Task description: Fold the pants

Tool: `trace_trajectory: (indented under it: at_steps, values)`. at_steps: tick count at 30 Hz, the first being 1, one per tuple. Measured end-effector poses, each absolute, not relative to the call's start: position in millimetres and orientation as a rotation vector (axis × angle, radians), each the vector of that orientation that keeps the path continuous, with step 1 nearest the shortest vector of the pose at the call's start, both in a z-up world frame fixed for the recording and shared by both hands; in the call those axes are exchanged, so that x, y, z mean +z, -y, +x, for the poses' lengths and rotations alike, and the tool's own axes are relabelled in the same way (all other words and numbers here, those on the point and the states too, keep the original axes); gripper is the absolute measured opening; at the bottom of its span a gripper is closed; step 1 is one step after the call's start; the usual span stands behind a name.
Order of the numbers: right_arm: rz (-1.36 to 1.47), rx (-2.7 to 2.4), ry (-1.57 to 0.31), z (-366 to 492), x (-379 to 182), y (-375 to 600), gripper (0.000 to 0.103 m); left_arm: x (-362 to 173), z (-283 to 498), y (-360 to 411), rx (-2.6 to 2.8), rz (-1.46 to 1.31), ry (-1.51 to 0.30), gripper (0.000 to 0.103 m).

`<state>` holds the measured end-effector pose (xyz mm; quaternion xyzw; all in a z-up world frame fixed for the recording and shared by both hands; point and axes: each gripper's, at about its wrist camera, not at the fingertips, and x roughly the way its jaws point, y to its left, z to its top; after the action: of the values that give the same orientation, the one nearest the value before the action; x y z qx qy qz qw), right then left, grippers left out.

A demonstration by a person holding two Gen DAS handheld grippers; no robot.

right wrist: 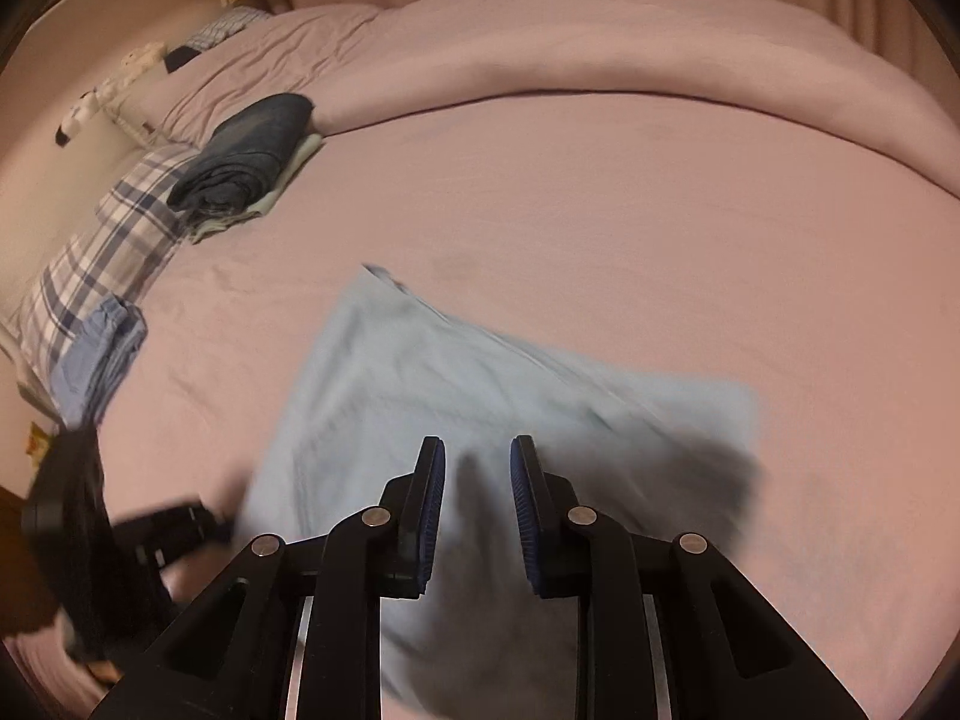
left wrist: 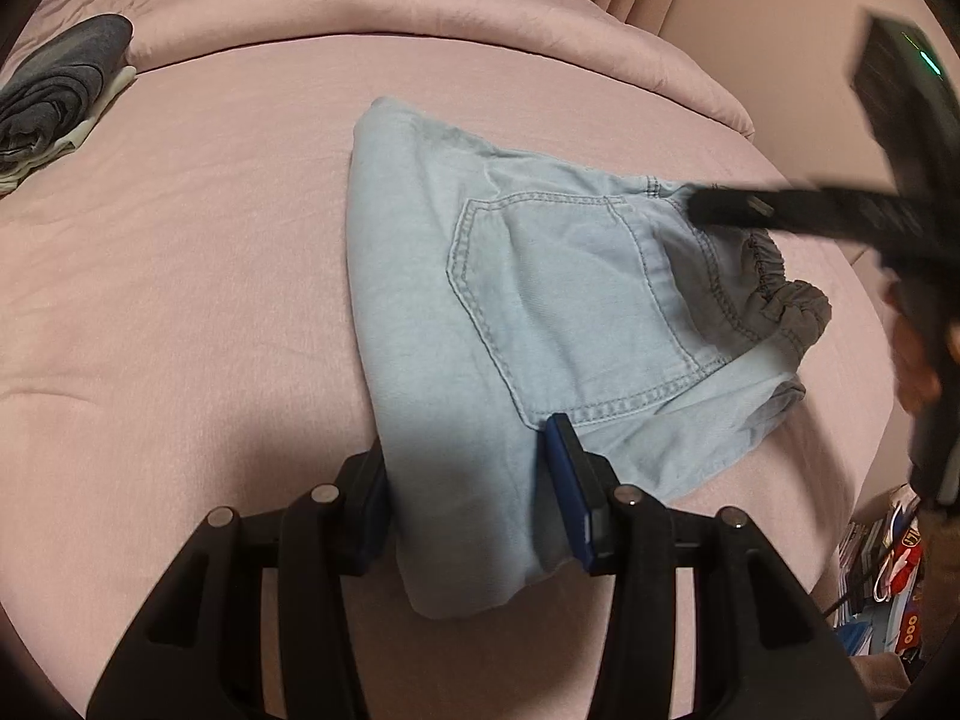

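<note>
The pants [left wrist: 540, 300], pale blue denim, lie on the pink bed sheet [left wrist: 180, 300], already doubled into a compact bundle: back pocket uppermost, gathered elastic waistband at the right end, folded edge toward the duvet. We judge the fold to be in its late stage, with 1 more fold or a final squaring-up left.

The left gripper [left wrist: 465, 489] straddles the near corner of the cloth. Its 2 blue pads stand apart with fabric between them, not pinched flat, so we read it as released (or only loosely set around the hem). The right gripper [right wrist: 477, 468] hovers over the waistband end, jaws parted with nothing between them; that view is motion-blurred, so contact with the denim cannot be told.

Next move, as we judge it: close both claws on the 2 near corners, lift evenly and carry them over toward the far fold, keeping the layers aligned so the pocket panel does not slide.

Further out: a stack of folded dark clothes [left wrist: 60, 90] near the far left, well apart from the pants; a plaid pillow [right wrist: 102, 252] beyond it.
</note>
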<state>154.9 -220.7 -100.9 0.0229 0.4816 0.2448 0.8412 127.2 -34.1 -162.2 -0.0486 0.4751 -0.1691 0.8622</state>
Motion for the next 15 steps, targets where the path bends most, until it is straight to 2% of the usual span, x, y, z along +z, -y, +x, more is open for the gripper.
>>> trace_trajectory:
  at_steps: [8,15]
  values:
    - [-0.008,0.477,-0.983,99.6,-104.0,242.8,0.024,-164.6,132.9,31.8,-0.341,-0.09,-1.01,0.047]
    - [-0.077,0.442,-0.992,86.0,-131.9,241.4,0.024,-164.3,136.3,32.9,-0.329,-0.092,-1.021,0.049]
